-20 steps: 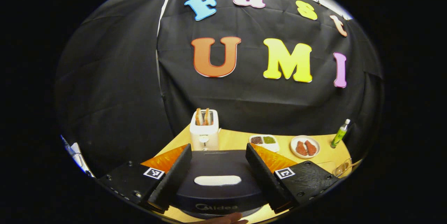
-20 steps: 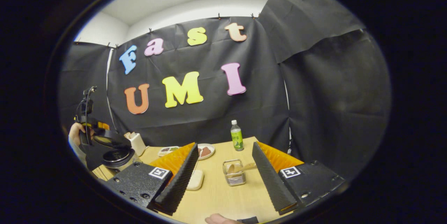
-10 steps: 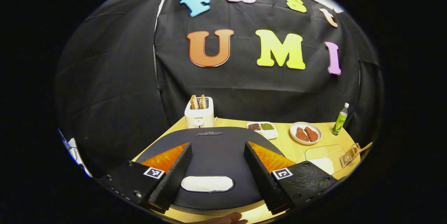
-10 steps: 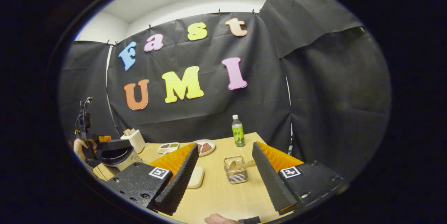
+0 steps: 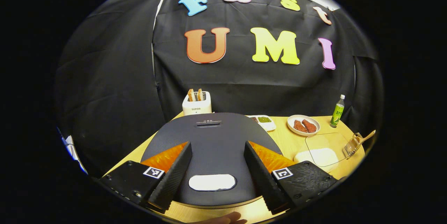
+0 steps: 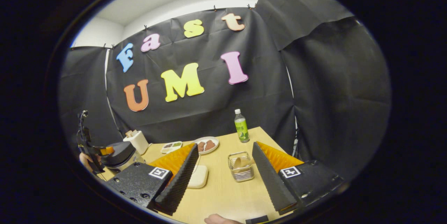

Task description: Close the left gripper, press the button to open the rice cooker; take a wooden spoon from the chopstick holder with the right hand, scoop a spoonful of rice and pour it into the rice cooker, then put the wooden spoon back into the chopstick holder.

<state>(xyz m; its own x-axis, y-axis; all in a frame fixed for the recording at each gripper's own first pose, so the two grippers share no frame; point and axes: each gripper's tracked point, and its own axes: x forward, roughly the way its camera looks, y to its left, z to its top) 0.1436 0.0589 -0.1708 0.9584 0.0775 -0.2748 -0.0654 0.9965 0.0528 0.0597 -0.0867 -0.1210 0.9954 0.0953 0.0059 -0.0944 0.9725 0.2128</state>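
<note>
Hovering over the closed rice cooker (image 5: 209, 136), the left tool (image 5: 213, 178) has its fingers spread wide.
Cooker sits at the table's (image 6: 223, 192) left edge. Right tool (image 6: 223, 182) is also wide, holding nothing; the chopstick holder (image 6: 241, 168) with the wooden spoon (image 6: 239, 163) stands between its fingers, farther off, near the table's right edge.

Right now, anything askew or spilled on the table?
Nothing spilled. Only oddity: the wooden spoon lies tilted in the chopstick holder, its handle poking out sideways. The rice cooker lid is down; the bottle stands upright.
</note>
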